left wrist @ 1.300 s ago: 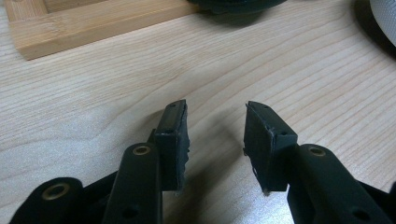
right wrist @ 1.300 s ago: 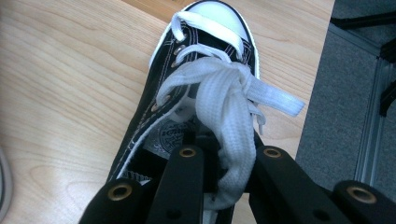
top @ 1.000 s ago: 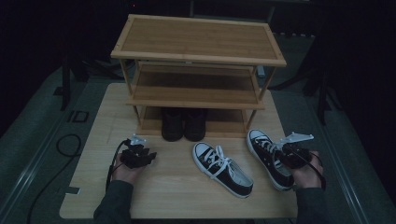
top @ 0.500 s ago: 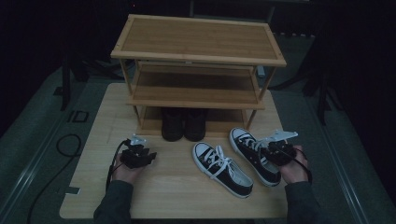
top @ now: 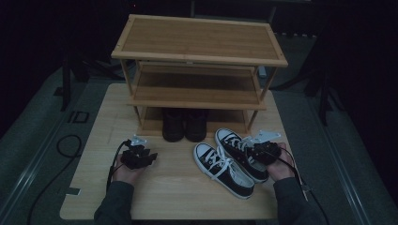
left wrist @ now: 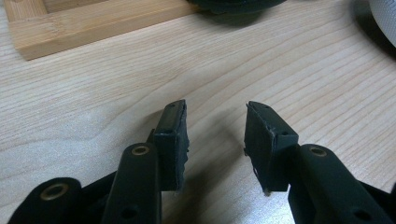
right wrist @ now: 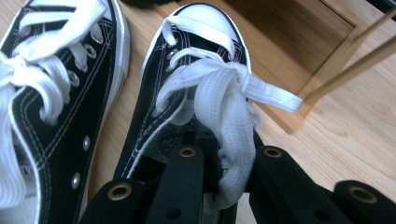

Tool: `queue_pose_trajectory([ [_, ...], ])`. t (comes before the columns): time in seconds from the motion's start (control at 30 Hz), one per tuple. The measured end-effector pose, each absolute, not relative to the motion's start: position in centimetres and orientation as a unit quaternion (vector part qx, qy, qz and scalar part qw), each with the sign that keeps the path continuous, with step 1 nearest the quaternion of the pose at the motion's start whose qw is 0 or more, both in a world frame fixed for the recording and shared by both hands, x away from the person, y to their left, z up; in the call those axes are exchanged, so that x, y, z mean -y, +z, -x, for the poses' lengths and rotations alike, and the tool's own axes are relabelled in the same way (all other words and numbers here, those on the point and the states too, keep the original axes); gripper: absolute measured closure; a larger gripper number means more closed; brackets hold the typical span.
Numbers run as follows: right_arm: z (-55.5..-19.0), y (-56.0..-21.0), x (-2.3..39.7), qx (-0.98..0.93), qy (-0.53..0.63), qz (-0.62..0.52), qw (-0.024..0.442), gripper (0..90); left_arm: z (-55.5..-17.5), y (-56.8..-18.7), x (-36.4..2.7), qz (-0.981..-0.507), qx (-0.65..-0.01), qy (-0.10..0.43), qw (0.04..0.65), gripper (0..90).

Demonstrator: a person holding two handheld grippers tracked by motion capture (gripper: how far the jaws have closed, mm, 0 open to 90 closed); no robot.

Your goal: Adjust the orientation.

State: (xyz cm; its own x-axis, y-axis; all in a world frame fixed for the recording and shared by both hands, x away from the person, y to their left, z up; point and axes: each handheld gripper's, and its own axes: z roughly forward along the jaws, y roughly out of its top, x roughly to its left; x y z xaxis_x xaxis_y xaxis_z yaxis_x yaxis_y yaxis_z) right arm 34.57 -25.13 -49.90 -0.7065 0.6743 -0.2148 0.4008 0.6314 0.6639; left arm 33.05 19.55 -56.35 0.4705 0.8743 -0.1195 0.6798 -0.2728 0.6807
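At the near right of the table (top: 94,140), my right gripper (top: 261,151) is clenched on the right sneaker (top: 234,145). In the right gripper view the jaws stand close together on the sneaker's (right wrist: 187,93) rear part, with a bunch of its white laces (right wrist: 224,107) pinched between them. The shoe's white toe cap points away from me toward the shoe rack (top: 199,61), and its heel end sits under the gripper. Just to its left lies the left sneaker (top: 223,169), angled alongside and just beside it; I cannot tell whether the two soles touch.

At the near left, my left gripper (top: 137,155) rests in my hand low over bare wood, well apart from both sneakers. In the left gripper view its jaws stand parted with nothing between them, only the table's grain (left wrist: 93,93) under the pads.

Farther off, a pair of dark boots (top: 184,124) stands side by side at the foot of the rack, toes toward me, under the lowest shelf. The rack's upper shelves lie beyond, at the far side of the table.
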Motion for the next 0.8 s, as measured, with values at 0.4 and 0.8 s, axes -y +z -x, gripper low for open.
queue_pose_trajectory([
  [0.4, -34.6, -50.8, 24.0, -0.876, 0.316, -0.286, 0.225, 85.5, -33.1, -56.4, -19.6, -0.785, -0.494, 0.141, 0.345, 59.3],
  [0.8, -34.6, -50.7, 24.3, -0.879, 0.330, -0.277, 0.204, 85.3, -33.1, -56.4, -19.6, -0.785, -0.495, 0.140, 0.346, 59.3],
])
